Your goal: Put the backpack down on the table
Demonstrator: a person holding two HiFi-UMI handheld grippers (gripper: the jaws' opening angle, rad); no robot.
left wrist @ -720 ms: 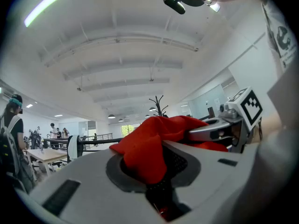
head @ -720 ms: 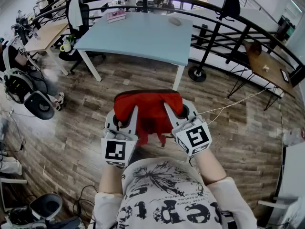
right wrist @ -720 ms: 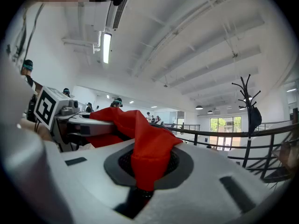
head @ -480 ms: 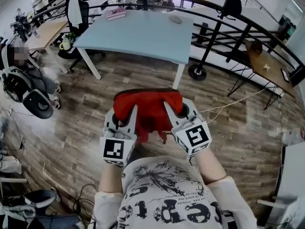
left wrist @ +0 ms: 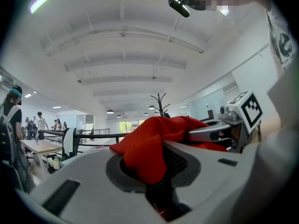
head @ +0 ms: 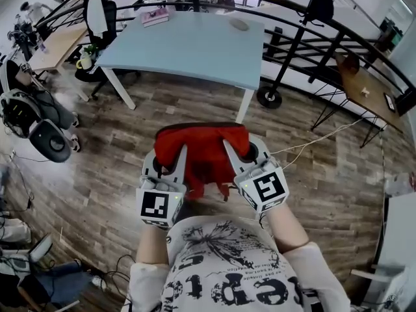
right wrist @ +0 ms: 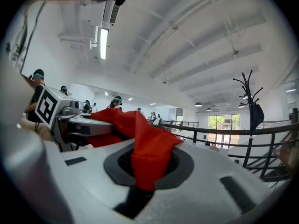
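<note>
Left tongs and right tongs clamped on red backpack, wood floor below, head view only

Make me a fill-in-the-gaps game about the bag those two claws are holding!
1. The backpack is the colour ____.
2. The left claw and the right claw each pinch it, so the number of claws holding it is ____.
3. The table ahead has a light ____ top.
4. Under the backpack is a ____ floor, not the table.

Missing words: red; two; blue; wooden.
</note>
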